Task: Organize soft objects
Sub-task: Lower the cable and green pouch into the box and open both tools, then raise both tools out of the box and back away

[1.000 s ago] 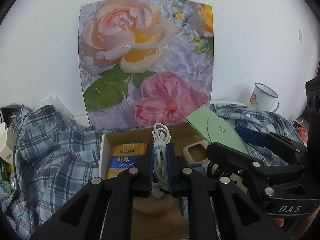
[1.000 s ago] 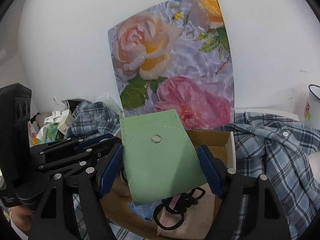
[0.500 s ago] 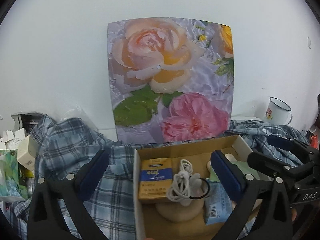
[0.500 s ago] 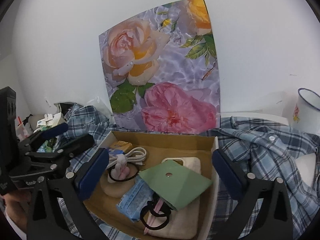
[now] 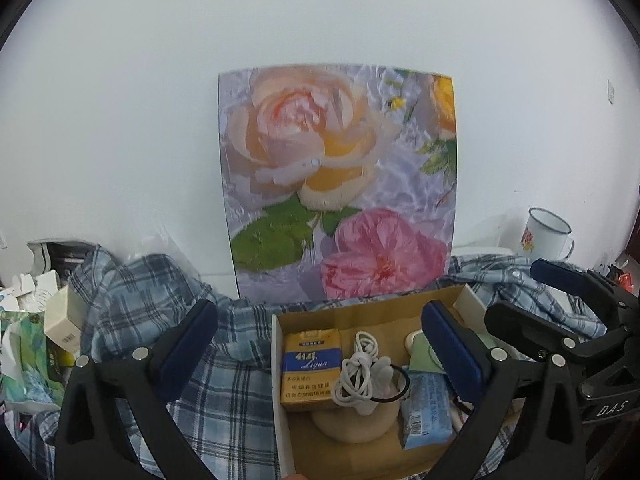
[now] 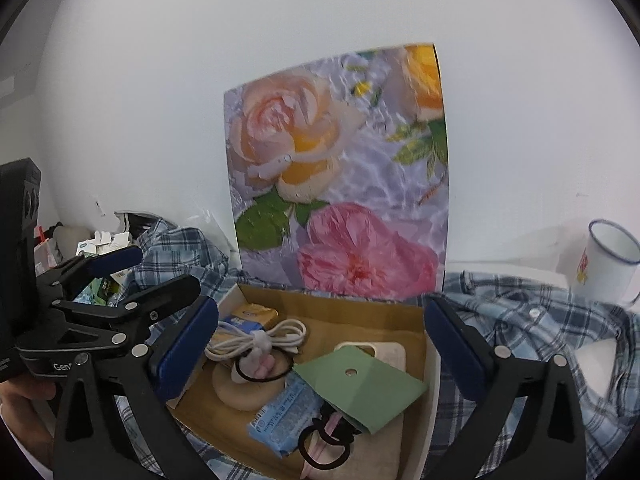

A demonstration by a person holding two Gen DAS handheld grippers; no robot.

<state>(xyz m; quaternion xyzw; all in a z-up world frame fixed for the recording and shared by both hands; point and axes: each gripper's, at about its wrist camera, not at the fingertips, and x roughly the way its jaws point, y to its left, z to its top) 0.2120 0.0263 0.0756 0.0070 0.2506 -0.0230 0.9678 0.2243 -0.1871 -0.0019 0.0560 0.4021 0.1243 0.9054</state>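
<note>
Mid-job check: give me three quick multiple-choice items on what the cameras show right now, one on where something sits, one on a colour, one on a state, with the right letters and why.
1. Where is the coiled white cable?
A. on the plaid shirt
B. inside the cardboard box
C. in the enamel mug

2. What colour is the snap pouch?
A. green
B. red
C. black

3. How does the right hand-held gripper stand?
A. shut on the pouch
B. shut on the cable
C. open, holding nothing

Answers:
1 B: the cable lies in the cardboard box beside the yellow and blue pack.
2 A: the pouch is pale green, with a metal snap.
3 C: its blue pads stand wide apart on either side of the box, and the pouch lies free below them.
</note>
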